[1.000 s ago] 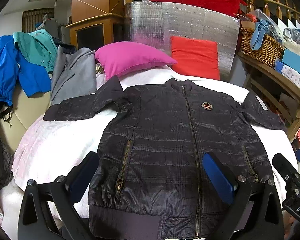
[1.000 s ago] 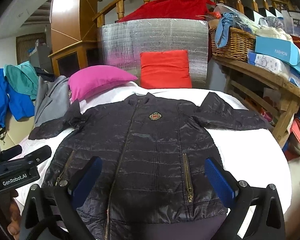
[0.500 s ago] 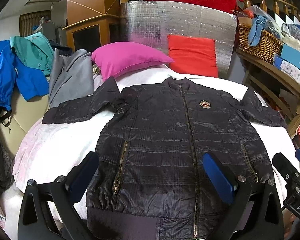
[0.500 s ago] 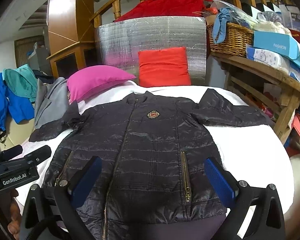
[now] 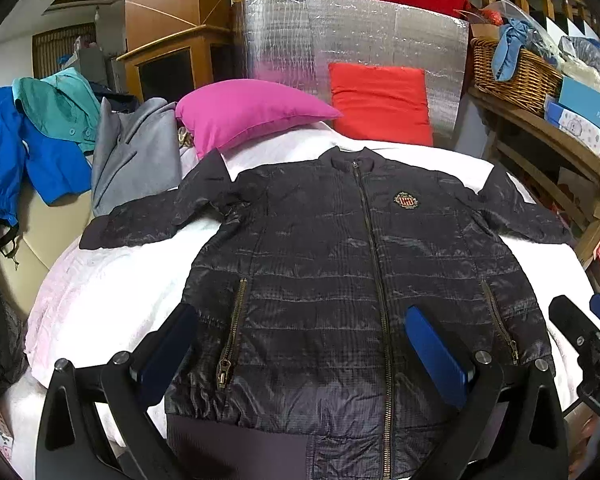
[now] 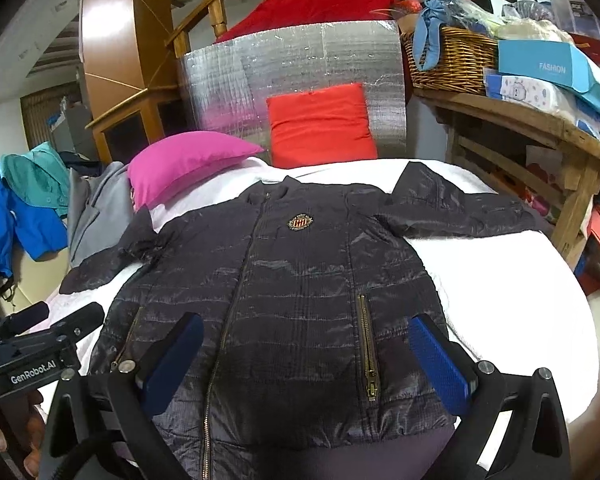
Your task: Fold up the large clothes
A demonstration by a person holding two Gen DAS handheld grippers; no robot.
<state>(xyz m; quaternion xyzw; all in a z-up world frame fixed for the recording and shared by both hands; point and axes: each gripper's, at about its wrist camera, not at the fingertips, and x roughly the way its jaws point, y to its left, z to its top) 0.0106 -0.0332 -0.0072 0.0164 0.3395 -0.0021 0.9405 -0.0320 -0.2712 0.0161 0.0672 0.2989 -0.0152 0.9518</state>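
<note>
Both views have crept slightly nearer the black jacket since the earlier frames. It lies flat and zipped on the white bed, collar toward the pink pillow, hem nearest, sleeves spread sideways. The left gripper and right gripper hang wide open above its hem, empty. "GenRobot.AI" marks the left tool; a blue box reads "FASHION".
</note>
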